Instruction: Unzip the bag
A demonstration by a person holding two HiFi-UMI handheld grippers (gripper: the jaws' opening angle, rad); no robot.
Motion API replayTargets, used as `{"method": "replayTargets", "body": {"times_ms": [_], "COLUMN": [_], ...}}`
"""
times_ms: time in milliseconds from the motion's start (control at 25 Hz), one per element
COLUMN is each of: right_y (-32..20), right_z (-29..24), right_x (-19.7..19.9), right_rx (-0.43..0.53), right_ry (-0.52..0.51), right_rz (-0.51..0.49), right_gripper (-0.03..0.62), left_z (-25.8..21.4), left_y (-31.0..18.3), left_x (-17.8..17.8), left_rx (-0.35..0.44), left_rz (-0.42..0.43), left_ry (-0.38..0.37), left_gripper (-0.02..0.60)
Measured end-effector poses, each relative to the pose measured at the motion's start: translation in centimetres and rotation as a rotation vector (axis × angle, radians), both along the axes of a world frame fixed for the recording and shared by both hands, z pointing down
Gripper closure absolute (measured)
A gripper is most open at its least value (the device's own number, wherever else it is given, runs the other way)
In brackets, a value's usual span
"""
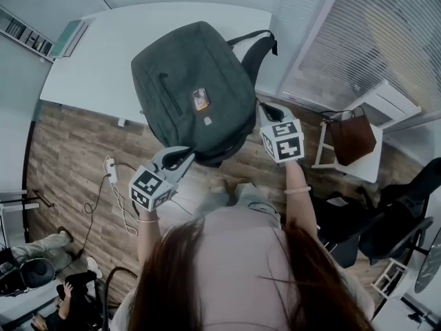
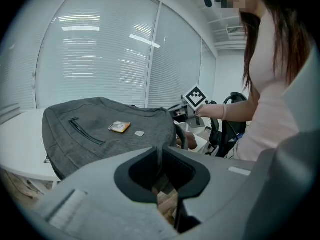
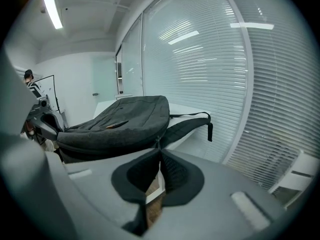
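Wood-plank floor (image 1: 69,143) and a wall of closed white blinds (image 1: 372,40) frame the room as we look steeply down over our own shoulders. A white counter (image 1: 103,54) fills the top of the head view. On it lies the dark grey bag (image 1: 186,67), flat on its back, with its near end hanging over the counter's edge toward us. A black shoulder strap (image 1: 256,47) loops out from its far right corner across the white surface.

To our right, well apart from the counter, a brown handbag (image 1: 351,138) sits on a small white stand (image 1: 368,167). A white power strip (image 1: 110,171) and its cable lie on the floor to our left.

We hold a gripper at each near corner of the bag. The left claw (image 1: 186,156) meets the overhanging bottom edge, and in the left gripper view its jaws are pressed together on that edge of grey fabric. The right claw (image 1: 264,107) sits at the bag's right side. In the right gripper view its jaws are drawn tight, pinching the small zipper pull (image 3: 158,143) that hangs from the side seam.

A small orange patch (image 1: 200,99) marks the middle of the bag's front panel.
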State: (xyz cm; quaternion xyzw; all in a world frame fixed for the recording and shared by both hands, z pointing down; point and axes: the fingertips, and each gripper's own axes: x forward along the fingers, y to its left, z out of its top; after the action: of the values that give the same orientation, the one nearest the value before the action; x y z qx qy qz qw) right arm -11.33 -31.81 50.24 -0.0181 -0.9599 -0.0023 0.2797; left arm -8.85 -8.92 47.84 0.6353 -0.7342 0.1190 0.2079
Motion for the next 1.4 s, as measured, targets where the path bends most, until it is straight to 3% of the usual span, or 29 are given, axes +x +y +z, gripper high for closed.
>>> {"method": "replayTargets", "body": {"times_ms": [1400], "right_y": [-2.6], "right_z": [0.9], "right_x": [-7.3], "right_rx": [0.010], "right_ry": [-0.020], "right_rz": [-0.204], "right_gripper": [0.585], "left_z": [0.8], "left_y": [0.0], "left_x": [-0.2], "left_rx": [-0.019], "left_rz": [-0.020], "left_ry": [0.038], "left_gripper": [0.537]}}
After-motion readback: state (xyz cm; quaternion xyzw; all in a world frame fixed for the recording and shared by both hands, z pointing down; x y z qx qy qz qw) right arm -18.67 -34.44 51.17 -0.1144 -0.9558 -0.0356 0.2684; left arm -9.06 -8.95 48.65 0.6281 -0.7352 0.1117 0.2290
